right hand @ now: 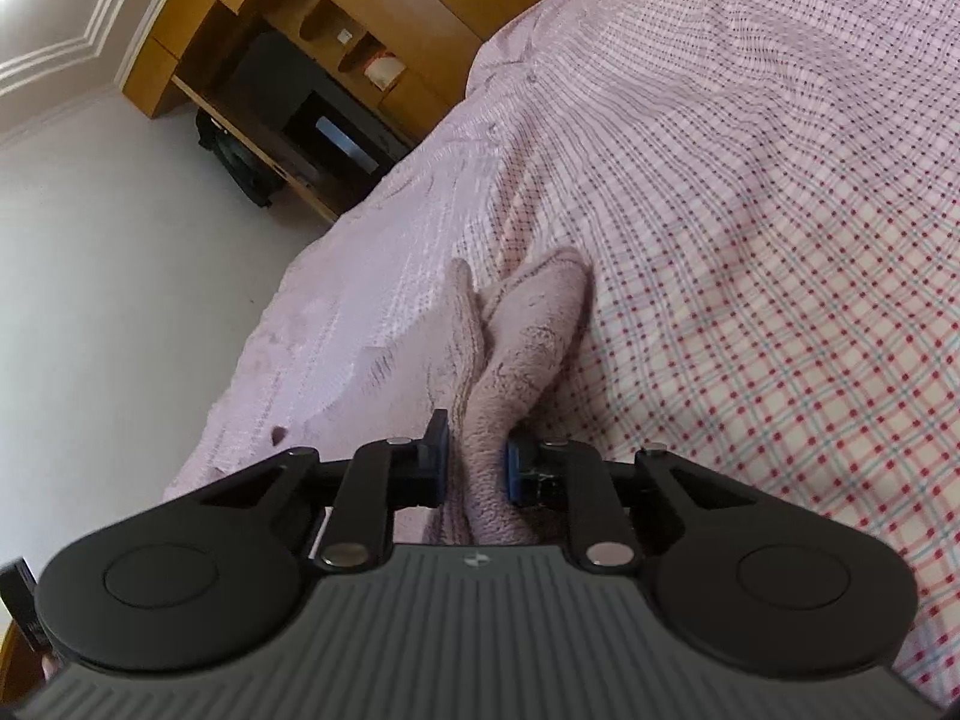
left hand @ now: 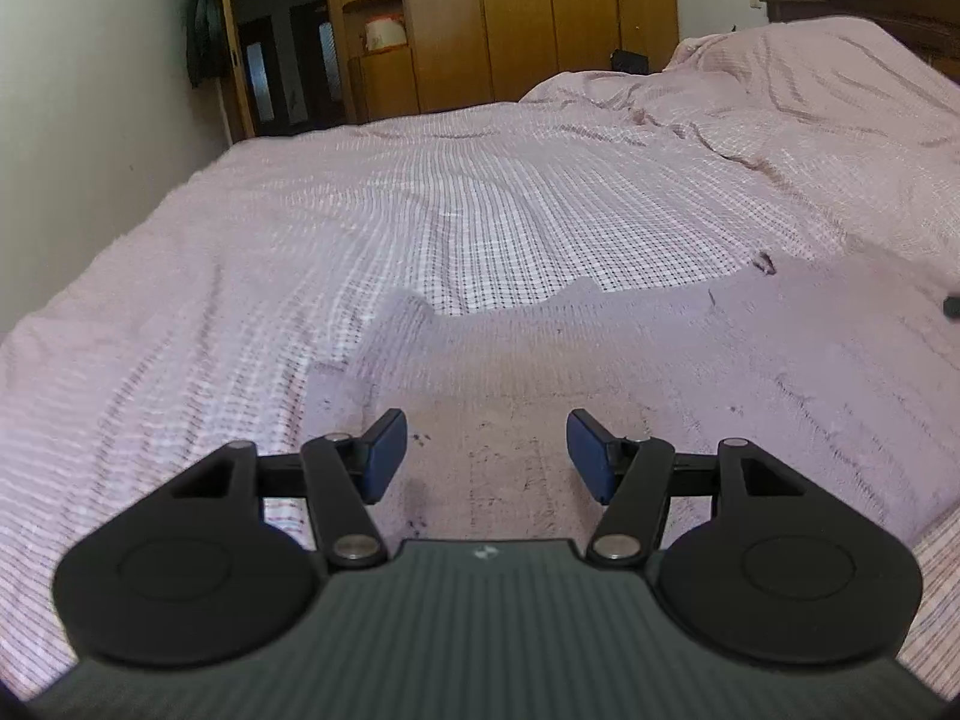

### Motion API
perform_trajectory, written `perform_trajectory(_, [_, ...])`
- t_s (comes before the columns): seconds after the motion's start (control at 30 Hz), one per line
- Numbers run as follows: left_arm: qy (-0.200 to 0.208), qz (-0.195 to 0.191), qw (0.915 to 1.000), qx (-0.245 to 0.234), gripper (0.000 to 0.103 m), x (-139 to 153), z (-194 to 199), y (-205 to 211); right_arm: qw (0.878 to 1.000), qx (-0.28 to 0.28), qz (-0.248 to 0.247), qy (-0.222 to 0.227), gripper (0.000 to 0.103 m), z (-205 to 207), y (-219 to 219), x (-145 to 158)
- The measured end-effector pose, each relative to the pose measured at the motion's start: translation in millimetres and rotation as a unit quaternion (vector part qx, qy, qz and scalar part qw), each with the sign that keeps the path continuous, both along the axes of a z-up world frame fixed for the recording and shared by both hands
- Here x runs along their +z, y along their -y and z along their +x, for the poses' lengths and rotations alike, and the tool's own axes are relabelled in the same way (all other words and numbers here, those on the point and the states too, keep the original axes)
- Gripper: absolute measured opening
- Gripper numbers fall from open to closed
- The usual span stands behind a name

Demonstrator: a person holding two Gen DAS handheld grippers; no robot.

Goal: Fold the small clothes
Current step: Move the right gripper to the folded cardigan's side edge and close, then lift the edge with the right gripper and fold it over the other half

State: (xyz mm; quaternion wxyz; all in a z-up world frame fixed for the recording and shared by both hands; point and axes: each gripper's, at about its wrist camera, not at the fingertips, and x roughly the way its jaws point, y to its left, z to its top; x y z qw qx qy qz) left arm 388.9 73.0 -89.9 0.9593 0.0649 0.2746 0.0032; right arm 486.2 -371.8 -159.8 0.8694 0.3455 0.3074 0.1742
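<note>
A fuzzy mauve-pink garment (left hand: 690, 360) lies spread on the checked bedsheet (left hand: 480, 210) in the left wrist view. My left gripper (left hand: 486, 456) is open and empty, its blue pads just above the garment's near part. In the right wrist view my right gripper (right hand: 474, 465) is shut on a bunched fold of the same fuzzy garment (right hand: 522, 348), which runs forward from the jaws and is lifted off the sheet (right hand: 750, 210).
A rumpled pink quilt (left hand: 810, 90) is piled at the far right of the bed. Wooden wardrobes (left hand: 510, 18) and a shelf unit stand beyond the bed. A white wall (left hand: 90, 90) is at the left. The bed edge (right hand: 288, 312) drops off on the left.
</note>
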Motion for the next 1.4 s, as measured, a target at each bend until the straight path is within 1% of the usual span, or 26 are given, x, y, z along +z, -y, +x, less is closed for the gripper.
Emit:
perform_trajectory(0.03, [0.0, 0.016, 0.9999, 0.0, 0.061, 1.0, 0.7, 2.2, 1.0, -0.001, 0.009, -0.001, 0.019, -1.0, -0.2, 1.6])
perform_trajectory(0.07, [0.0, 0.022, 0.9997, 0.002, 0.061, 2.6, 1.6, 3.3, 1.0, 0.0, 0.021, -0.008, 0.019, 0.7, -1.1, 2.9])
perform_trajectory(0.13, [0.003, 0.02, 0.9998, 0.001, 0.061, 7.0, 3.5, 3.0, 0.999, 0.004, 0.034, -0.017, 0.019, 3.1, -5.1, 6.7])
perform_trajectory(0.2, [0.009, 0.023, 0.9997, -0.002, 0.061, 9.9, 4.4, 2.8, 1.0, 0.005, 0.022, -0.016, 0.019, 2.4, -12.3, 11.0])
perform_trajectory(0.27, [0.016, 0.039, 0.9991, 0.001, 0.061, 11.9, 2.4, 3.1, 1.0, 0.001, 0.008, -0.011, 0.019, -1.1, -18.3, 13.6])
perform_trajectory(0.3, [0.018, 0.041, 0.999, -0.002, 0.061, 13.2, 0.4, 2.3, 1.0, -0.004, 0.002, -0.006, 0.018, -4.8, -20.9, 14.0])
perform_trajectory(0.37, [0.013, 0.02, 0.9997, -0.005, 0.061, 18.8, -1.2, -2.5, 1.0, -0.011, -0.009, -0.005, 0.018, -9.3, -24.2, 13.0])
perform_trajectory(0.43, [0.019, -0.001, 0.9998, -0.006, 0.061, 24.9, -0.9, -6.4, 1.0, -0.025, -0.008, -0.009, 0.017, -13.0, -24.5, 12.8])
perform_trajectory(0.47, [0.024, -0.002, 0.9997, -0.007, 0.061, 27.9, 0.7, -6.5, 0.999, -0.031, -0.009, -0.007, 0.017, -15.0, -24.8, 14.5])
perform_trajectory(0.53, [0.033, 0.01, 0.9994, -0.003, 0.061, 31.2, 3.9, -4.8, 0.999, -0.037, -0.021, -0.009, 0.017, -21.8, -25.1, 19.5])
perform_trajectory(0.6, [0.04, 0.017, 0.999, -0.002, 0.061, 32.8, 5.4, -3.9, 0.999, -0.03, -0.031, -0.014, 0.017, -21.9, -29.3, 26.5])
perform_trajectory(0.67, [0.039, 0.014, 0.9991, -0.005, 0.061, 32.7, 6.3, -3.5, 0.999, -0.027, -0.042, -0.01, 0.017, -20.8, -35.1, 36.5])
perform_trajectory(0.87, [0.032, 0.011, 0.9994, -0.013, 0.061, 30.1, 8.4, -2.5, 0.998, -0.037, -0.044, -0.01, 0.017, -19.5, -47.2, 62.8])
perform_trajectory(1.0, [0.032, -0.013, 0.9992, -0.02, 0.061, 36.0, 11.1, -9.4, 0.998, -0.05, -0.04, -0.02, 0.017, -17.0, -54.2, 72.0])
perform_trajectory(1.13, [0.037, -0.024, 0.9988, -0.018, 0.061, 41.8, 13.3, -21.4, 0.997, -0.056, -0.049, -0.021, 0.017, -17.3, -63.8, 80.8])
perform_trajectory(1.2, [0.034, -0.037, 0.9987, -0.009, 0.061, 40.3, 15.3, -29.7, 0.997, -0.057, -0.051, -0.023, 0.017, -18.6, -72.5, 87.2])
perform_trajectory(1.33, [0.015, -0.072, 0.9973, -0.001, 0.061, 35.8, 18.4, -45.1, 0.997, -0.053, -0.049, -0.02, 0.017, -19.4, -95.2, 100.4])
perform_trajectory(1.4, [0.014, -0.069, 0.9975, -0.002, 0.061, 34.8, 16.3, -46.6, 0.997, -0.055, -0.048, -0.019, 0.017, -20.7, -106.9, 105.4])
